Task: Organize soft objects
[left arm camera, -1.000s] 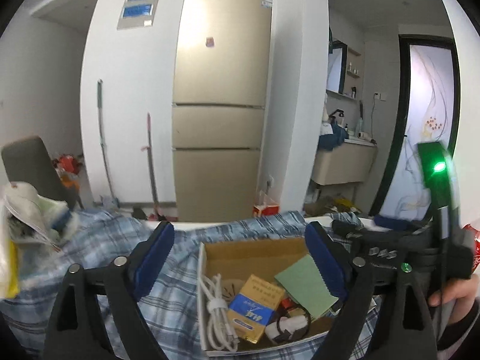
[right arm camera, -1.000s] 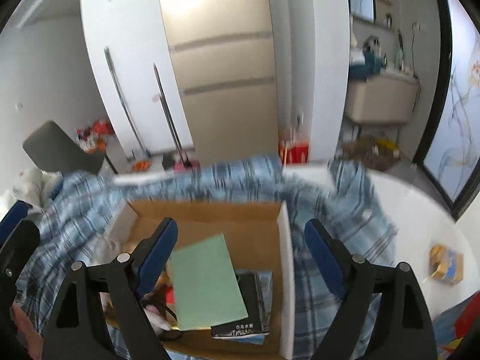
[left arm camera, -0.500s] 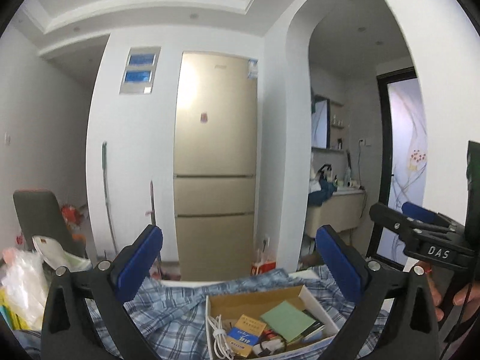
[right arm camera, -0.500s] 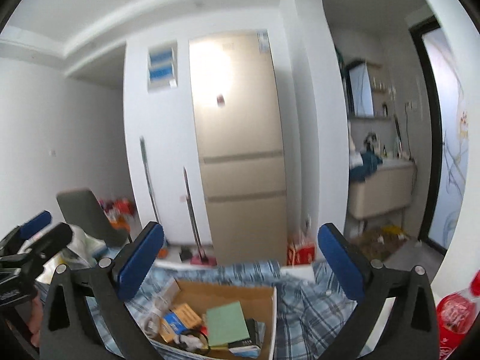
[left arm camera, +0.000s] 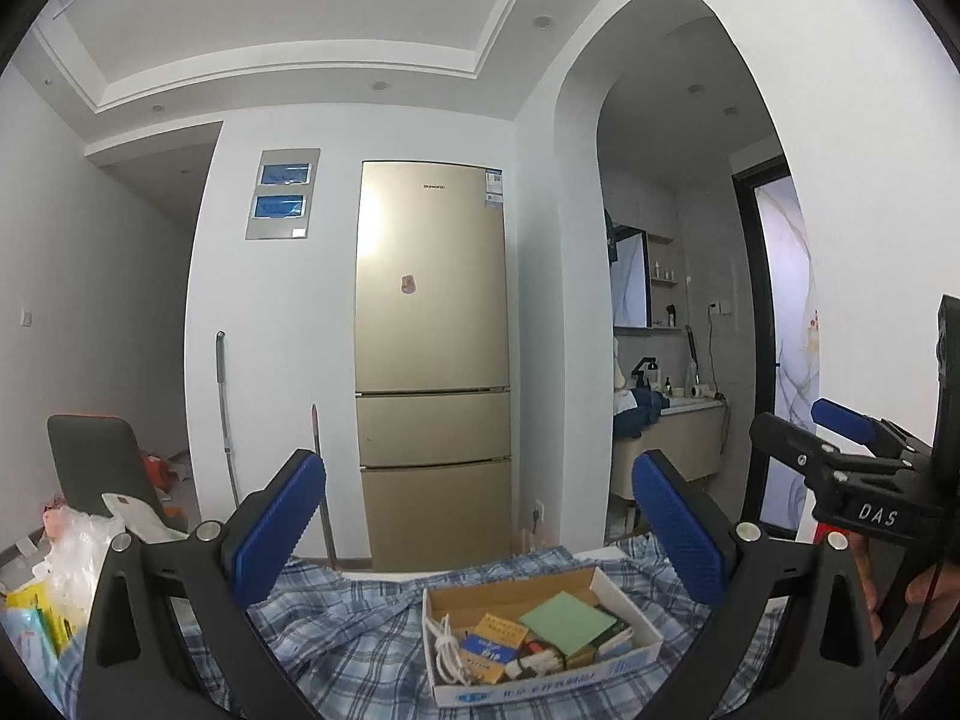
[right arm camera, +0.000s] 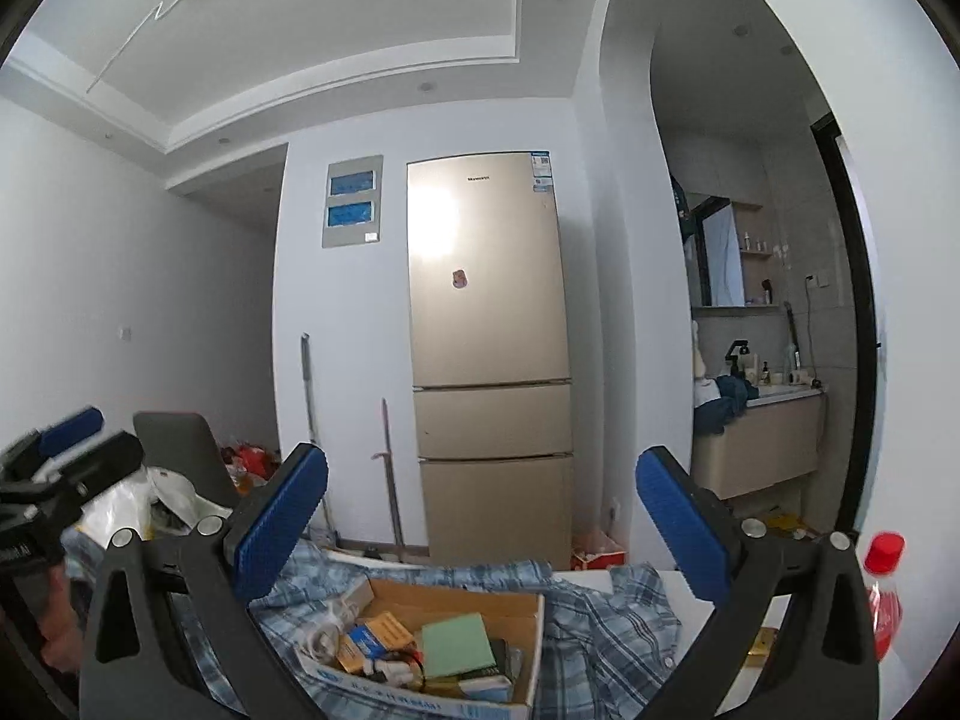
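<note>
A blue plaid shirt (left arm camera: pixel 348 636) lies spread on the table, also in the right wrist view (right arm camera: pixel 600 630). An open cardboard box (left arm camera: pixel 540 684) rests on it, holding a white cable, a green pad, and small packets; it also shows in the right wrist view (right arm camera: pixel 432 702). My left gripper (left arm camera: pixel 477 528) is open and empty, raised well above the shirt and box. My right gripper (right arm camera: pixel 480 525) is open and empty, also raised; it shows at the right of the left wrist view (left arm camera: pixel 852 456).
A gold fridge (left arm camera: pixel 432 360) stands against the far wall with mops beside it. Plastic bags (left arm camera: pixel 66 564) and a grey chair (left arm camera: pixel 96 462) are at the left. A red-capped bottle (right arm camera: pixel 882 588) stands at the table's right. A washbasin alcove (right arm camera: pixel 756 420) is at right.
Both grippers have risen and tilted up, away from the box and shirt; the box now looks smaller and lower in both views. Both stay open and empty.
</note>
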Demonstrator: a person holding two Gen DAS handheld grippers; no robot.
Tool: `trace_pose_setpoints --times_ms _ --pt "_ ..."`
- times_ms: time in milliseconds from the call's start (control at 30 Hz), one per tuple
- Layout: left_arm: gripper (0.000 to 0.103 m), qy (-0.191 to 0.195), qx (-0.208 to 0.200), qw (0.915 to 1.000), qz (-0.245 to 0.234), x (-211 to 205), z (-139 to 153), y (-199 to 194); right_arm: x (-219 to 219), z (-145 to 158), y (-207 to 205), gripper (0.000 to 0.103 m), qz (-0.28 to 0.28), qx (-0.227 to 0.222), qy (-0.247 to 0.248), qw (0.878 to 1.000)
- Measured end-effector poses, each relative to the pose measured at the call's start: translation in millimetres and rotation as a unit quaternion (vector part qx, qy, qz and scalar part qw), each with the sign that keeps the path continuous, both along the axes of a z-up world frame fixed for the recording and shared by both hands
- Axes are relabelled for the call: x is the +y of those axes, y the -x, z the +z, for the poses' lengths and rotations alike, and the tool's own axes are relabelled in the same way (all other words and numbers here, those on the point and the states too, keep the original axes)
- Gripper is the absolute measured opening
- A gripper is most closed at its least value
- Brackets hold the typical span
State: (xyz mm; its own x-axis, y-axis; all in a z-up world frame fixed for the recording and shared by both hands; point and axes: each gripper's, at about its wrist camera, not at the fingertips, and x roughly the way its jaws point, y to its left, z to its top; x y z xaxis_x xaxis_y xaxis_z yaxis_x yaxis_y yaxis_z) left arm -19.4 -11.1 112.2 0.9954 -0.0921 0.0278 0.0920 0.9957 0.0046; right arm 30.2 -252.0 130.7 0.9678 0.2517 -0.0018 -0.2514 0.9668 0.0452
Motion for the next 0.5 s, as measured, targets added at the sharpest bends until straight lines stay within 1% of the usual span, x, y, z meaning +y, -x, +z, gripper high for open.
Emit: trace_pose_setpoints --times_ms 100,267,500 --pt "0.103 0.002 0.004 1.0000 0.005 -2.6 -19.4 1.2 1.1 -19.4 6.2 0.103 -0.003 -0.004 0.002 1.000" --pt "0.103 -0.017 0.018 0.9996 0.013 -6.8 -50.4 -1.0 1.4 -48.1 17.7 0.103 -0.009 -0.010 0.002 1.000" --pt "0.103 -0.031 0.040 0.9986 0.018 -8.5 -86.0 -13.3 -1.4 -75.2 15.0 0.103 -0.017 0.006 0.003 1.000"
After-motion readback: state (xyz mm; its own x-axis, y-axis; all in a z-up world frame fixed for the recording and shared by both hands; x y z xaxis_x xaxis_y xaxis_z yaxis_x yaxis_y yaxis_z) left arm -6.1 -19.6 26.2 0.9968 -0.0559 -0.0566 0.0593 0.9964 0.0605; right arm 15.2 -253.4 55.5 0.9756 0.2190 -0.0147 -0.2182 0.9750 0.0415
